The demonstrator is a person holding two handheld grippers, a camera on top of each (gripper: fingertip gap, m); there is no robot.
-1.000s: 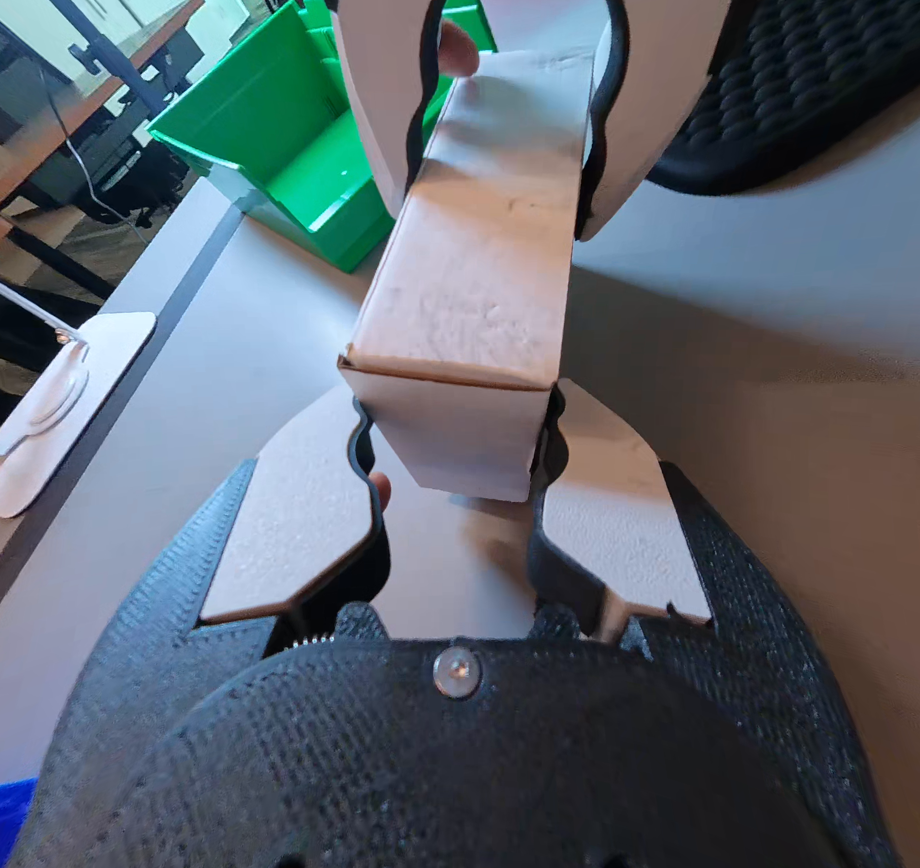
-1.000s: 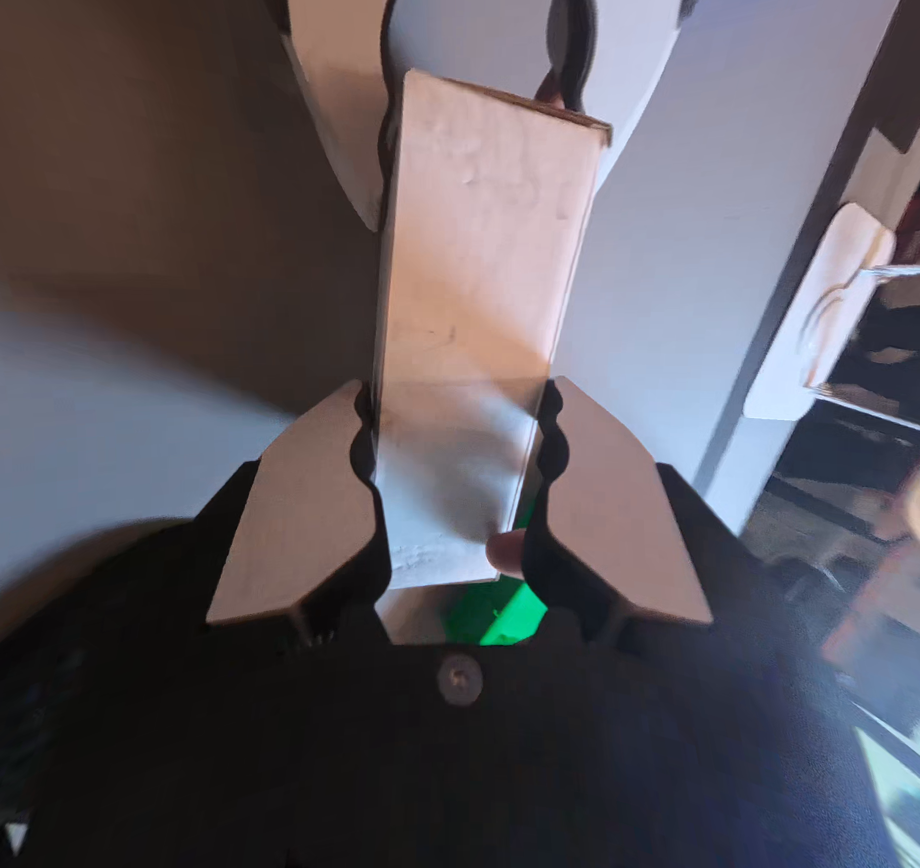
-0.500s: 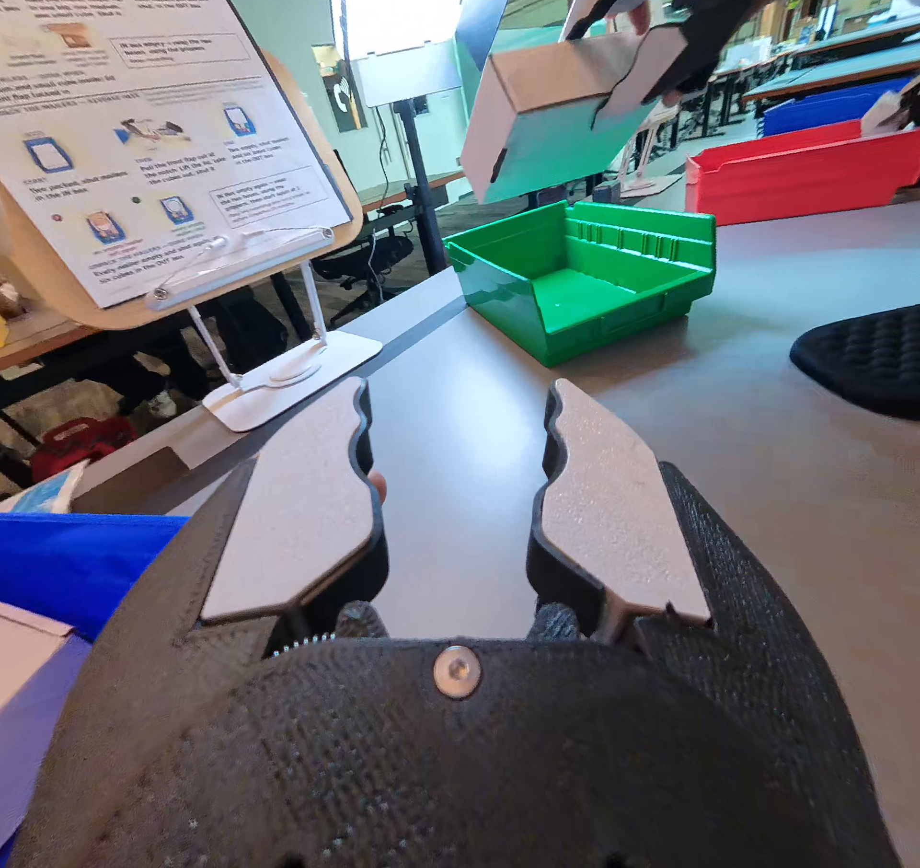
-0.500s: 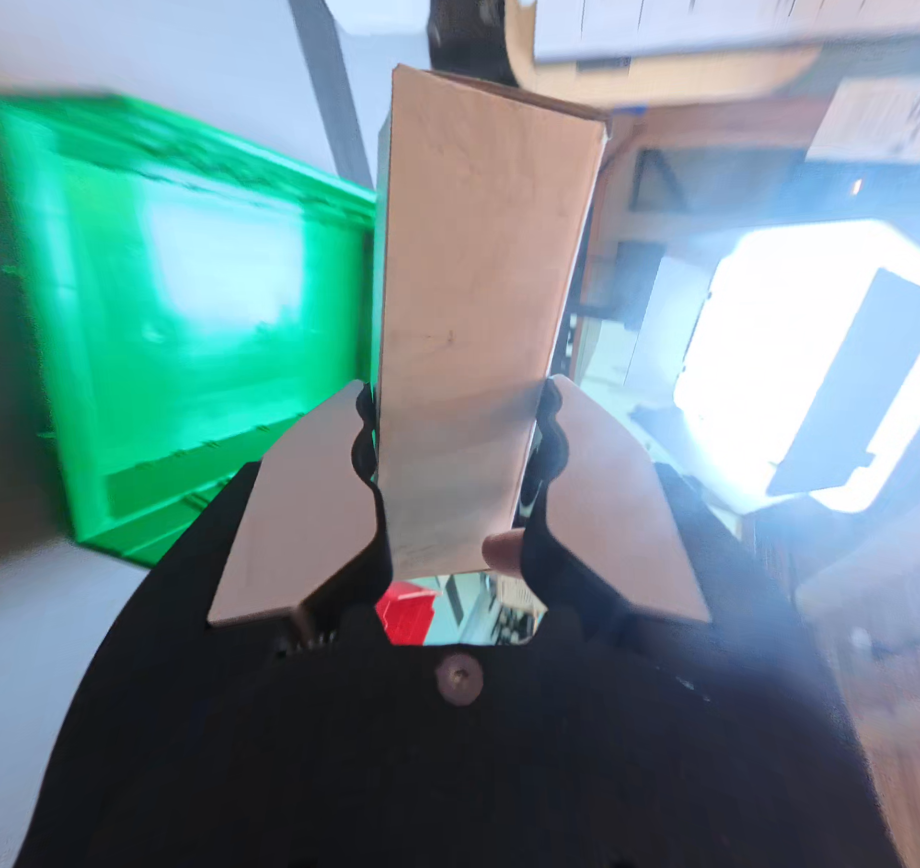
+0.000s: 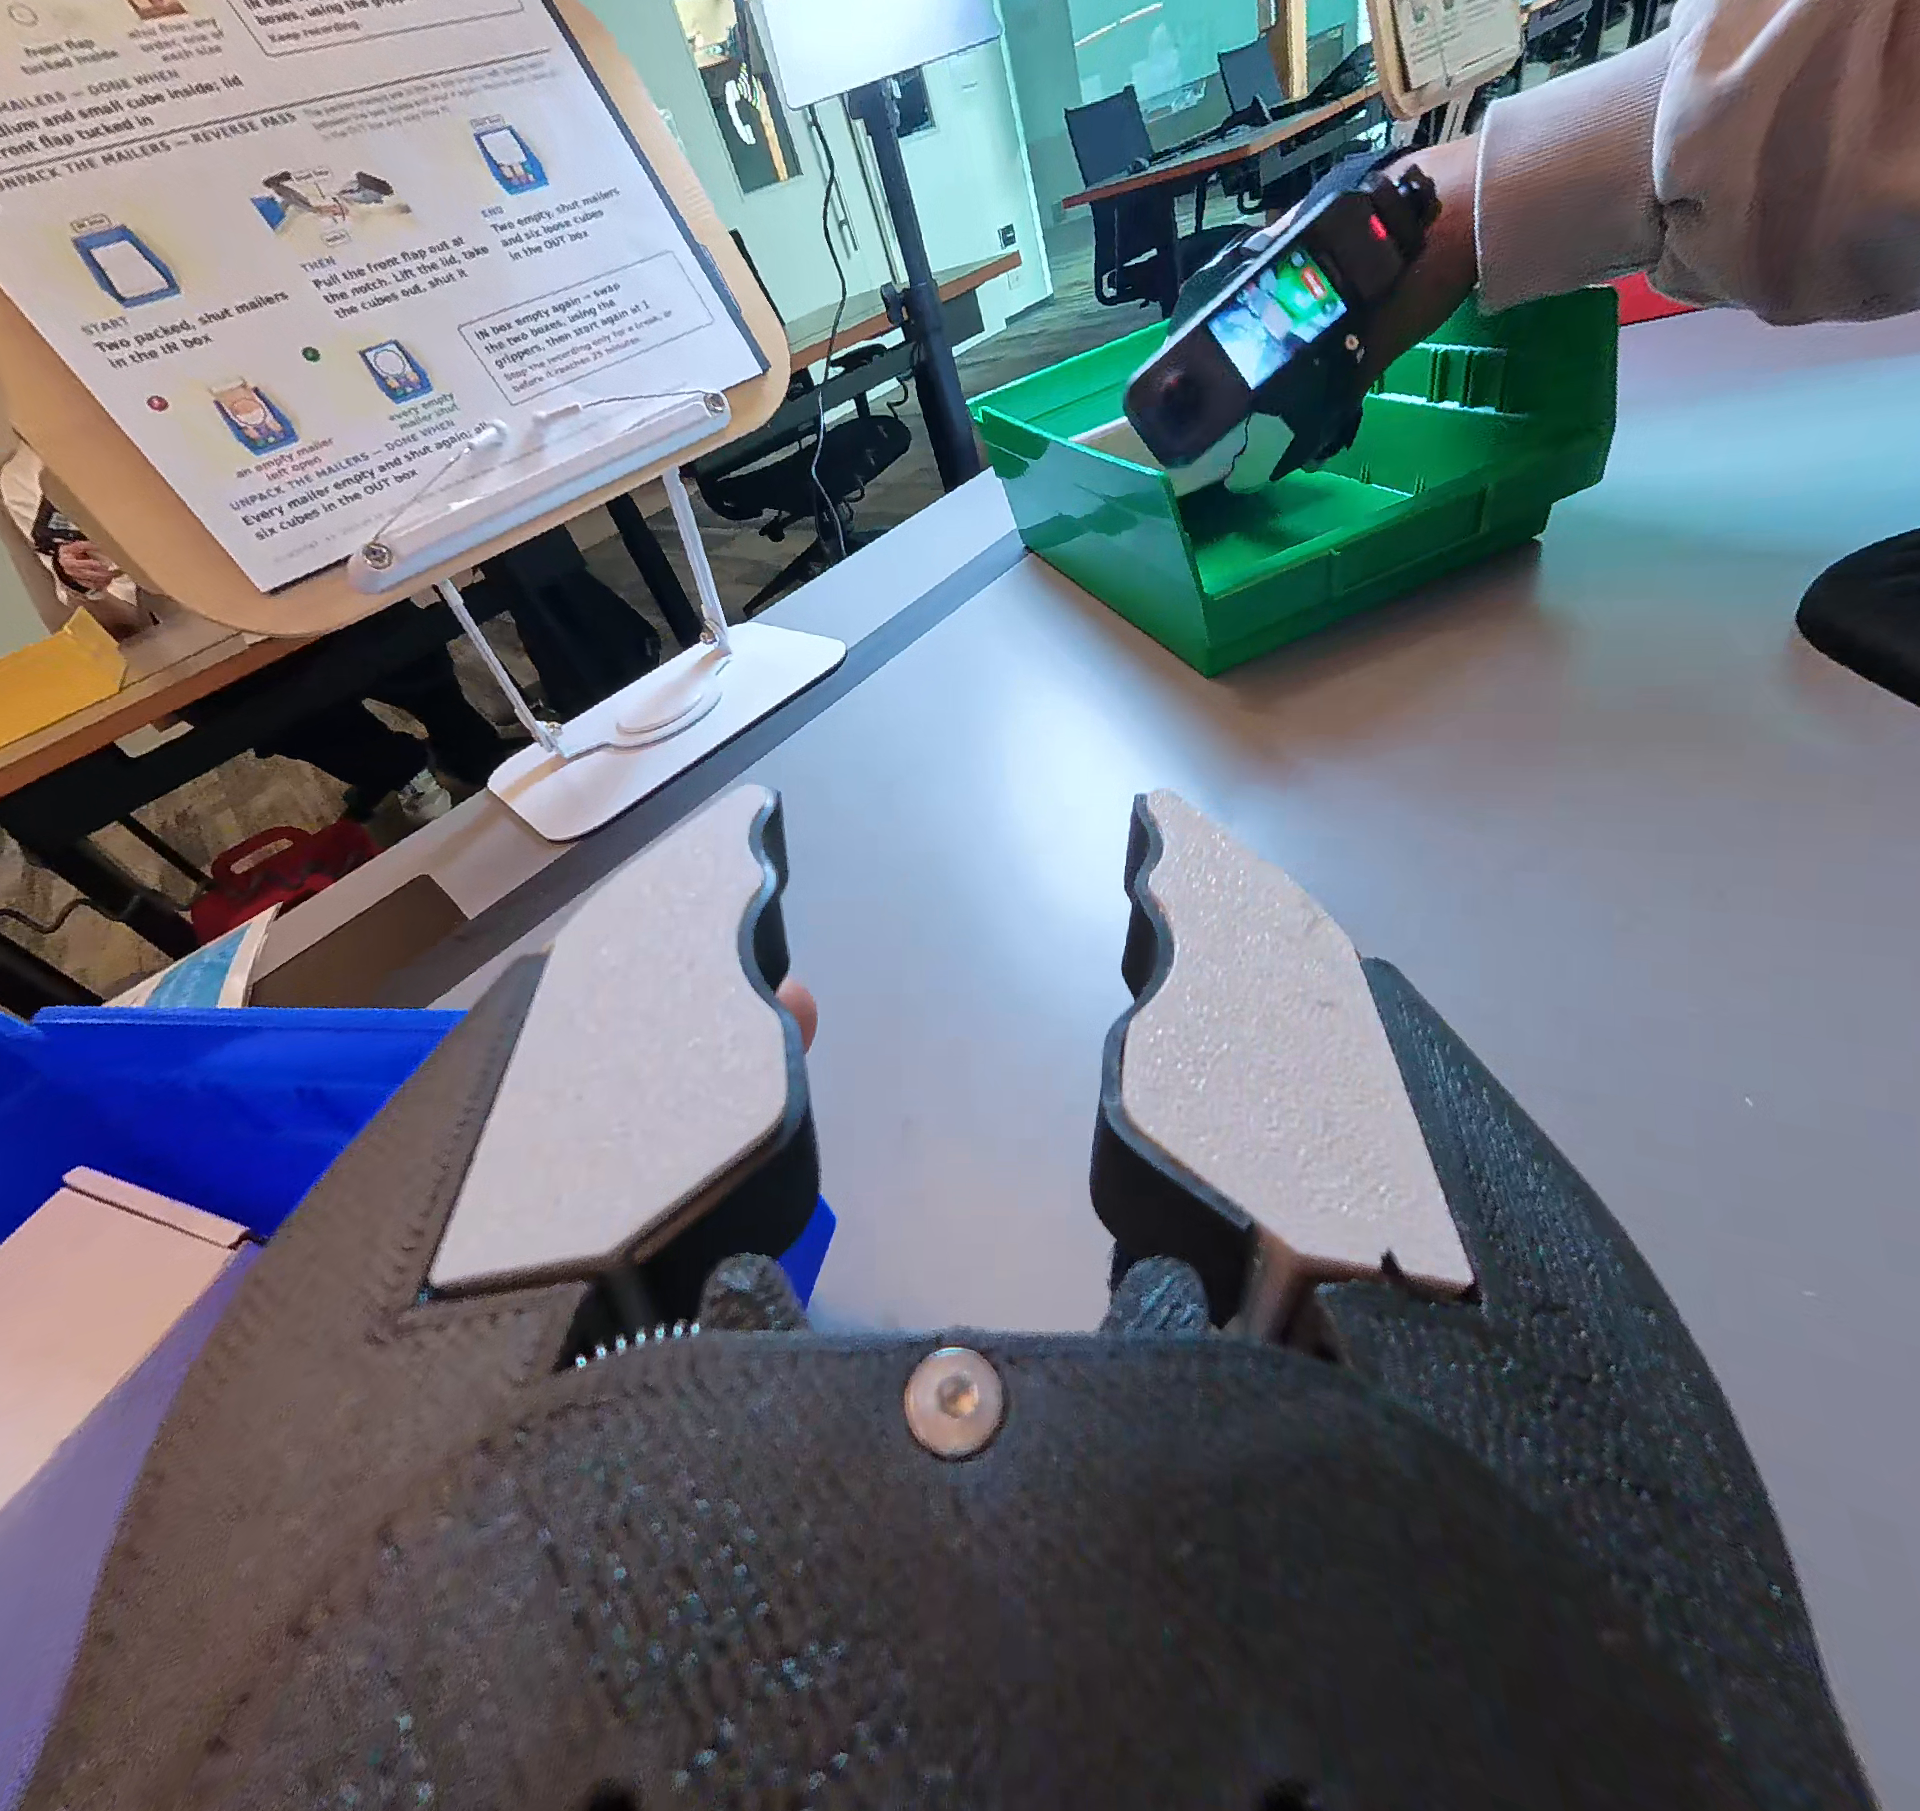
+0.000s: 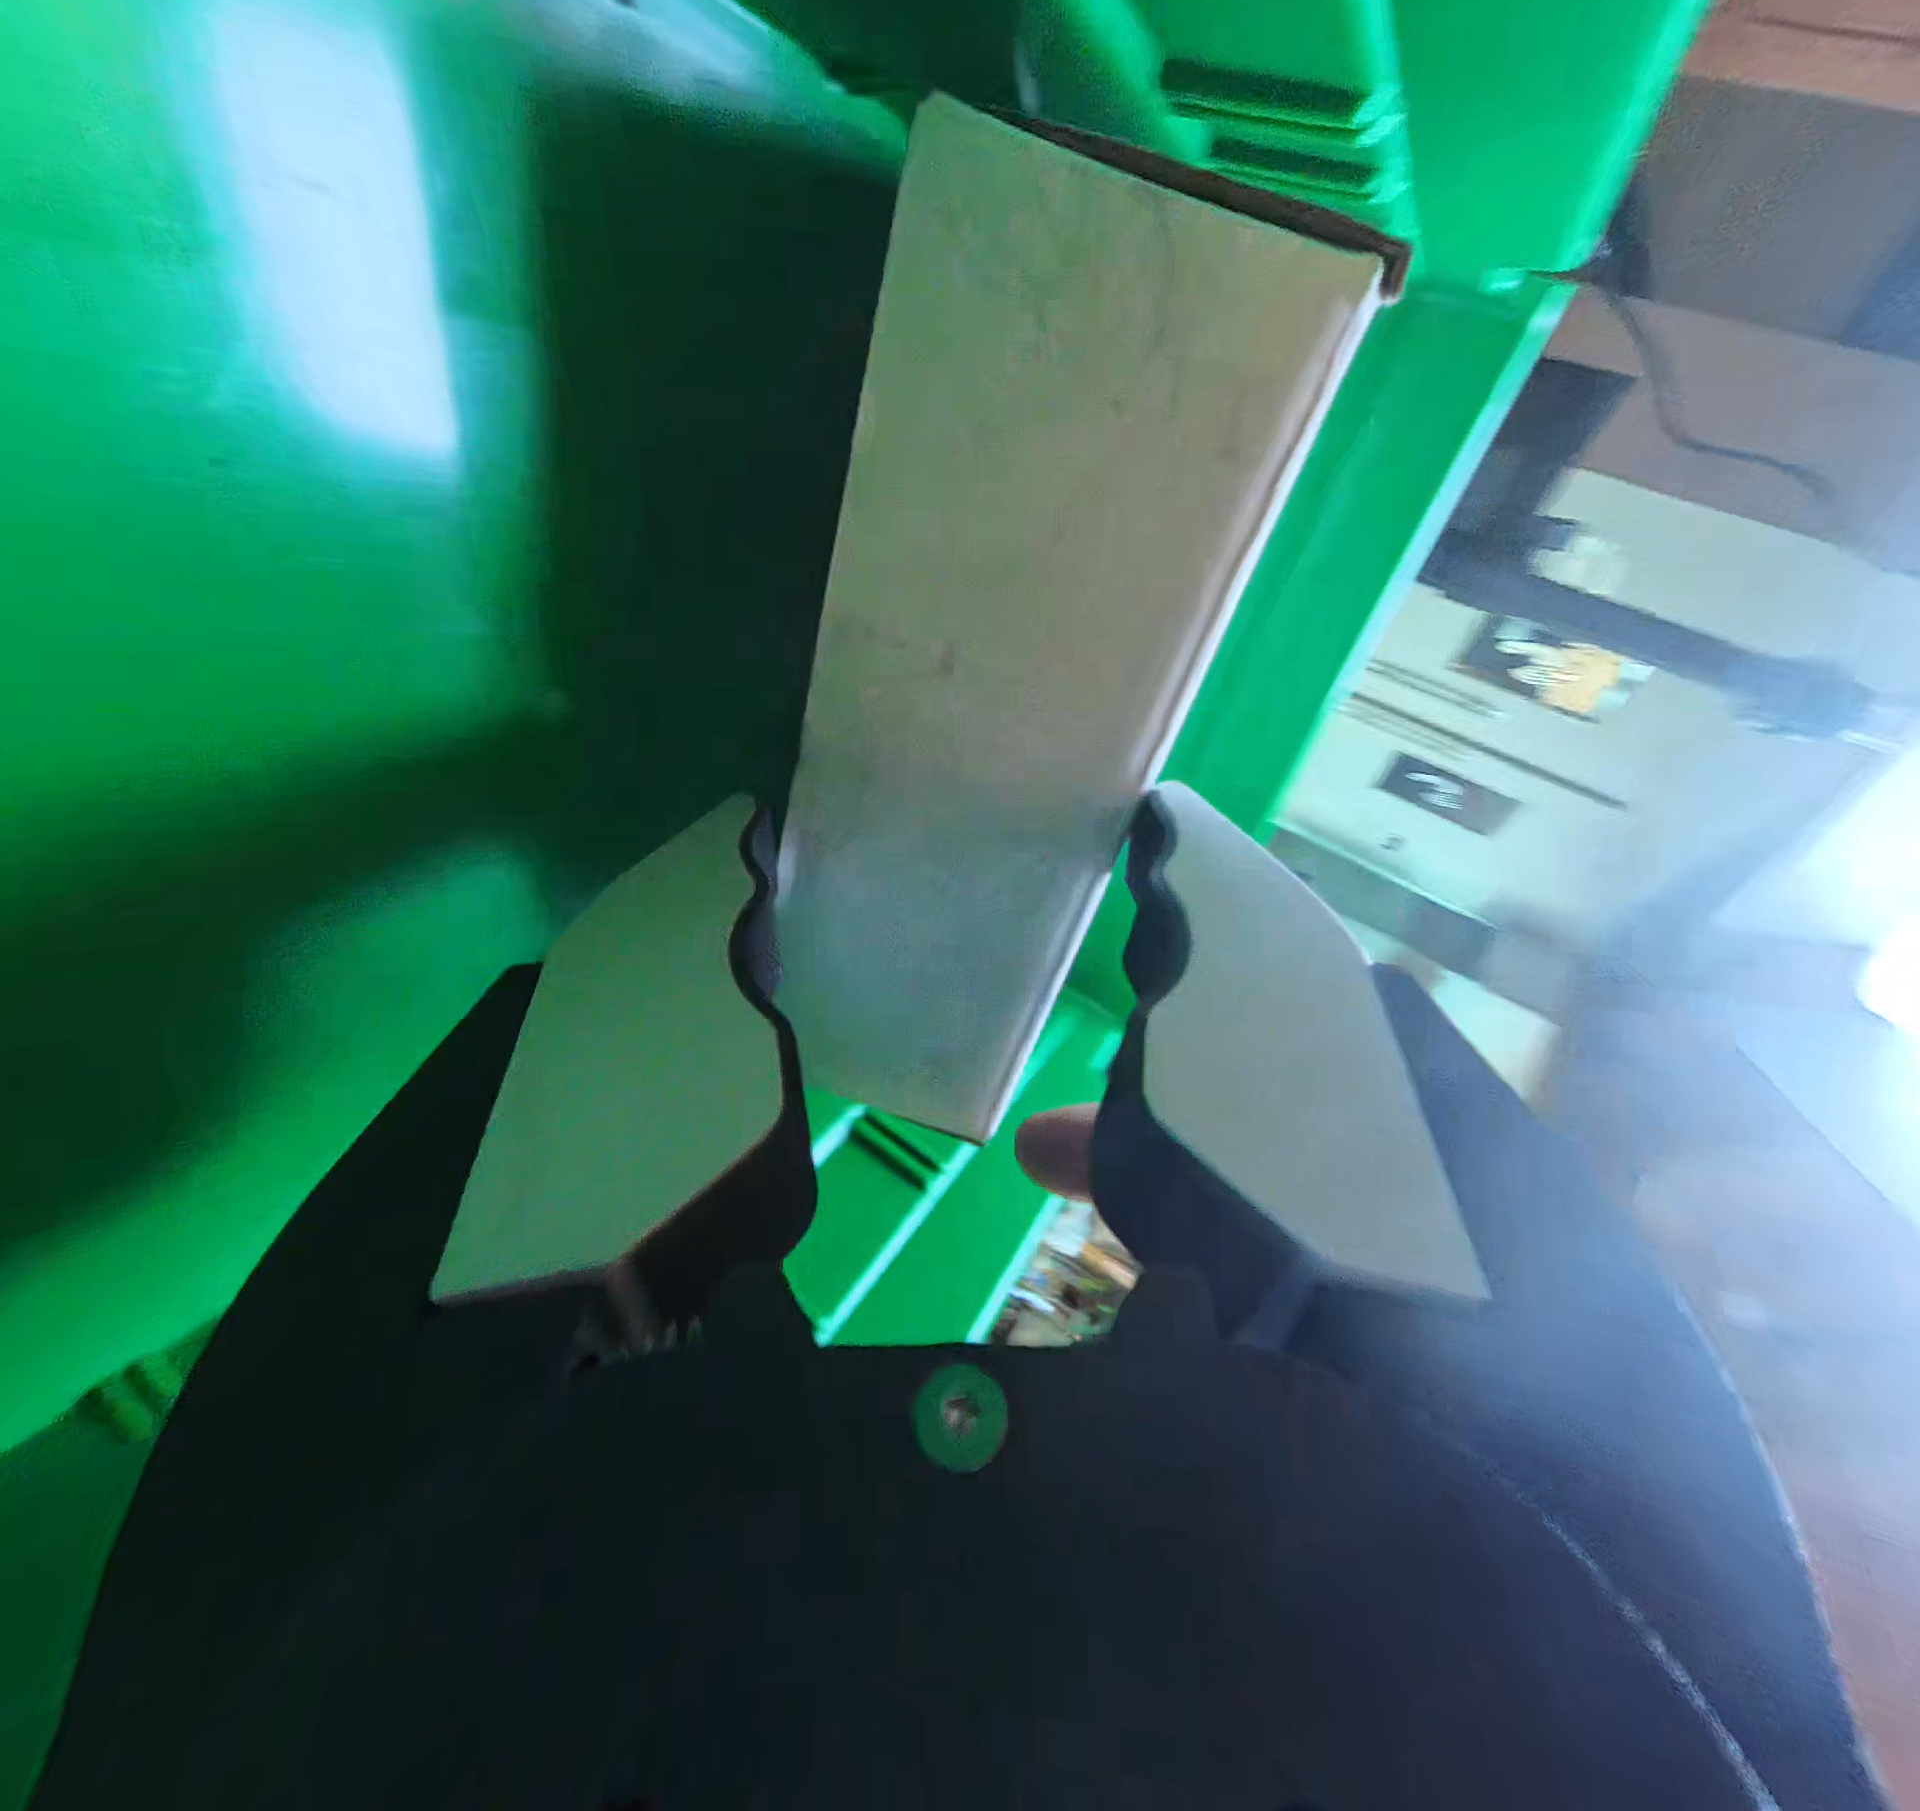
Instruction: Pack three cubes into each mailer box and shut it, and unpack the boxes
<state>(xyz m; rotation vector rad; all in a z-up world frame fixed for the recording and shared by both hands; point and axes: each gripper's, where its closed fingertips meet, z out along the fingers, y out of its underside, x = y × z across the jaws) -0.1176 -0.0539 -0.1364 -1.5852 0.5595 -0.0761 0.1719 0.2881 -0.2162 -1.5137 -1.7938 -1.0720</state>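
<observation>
My right gripper (image 6: 951,816) is shut on a white mailer box (image 6: 1060,535), gripping its near end, with the box slightly tilted between the fingers. It holds the box low inside the green bin (image 6: 260,618). In the left wrist view the right gripper (image 5: 1236,462) reaches down into the green bin (image 5: 1299,577) at the far right. My left gripper (image 5: 951,816) is open and empty above the grey table. A second white mailer box (image 5: 94,1273) lies in the blue bin (image 5: 208,1096) at the lower left. No cubes show.
An instruction board (image 5: 364,234) stands on a white stand (image 5: 665,722) at the table's far left edge. A black pad (image 5: 1870,618) lies at the right edge. A person's sleeve (image 5: 1766,99) reaches over the green bin. Grey table (image 5: 1351,878) lies between the bins. One gripper's finger ends stand about 45 cm off the other's.
My left gripper let go of the mailer box and pulled back toward the blue bin. My right gripper carried the box over and down into the green bin.
</observation>
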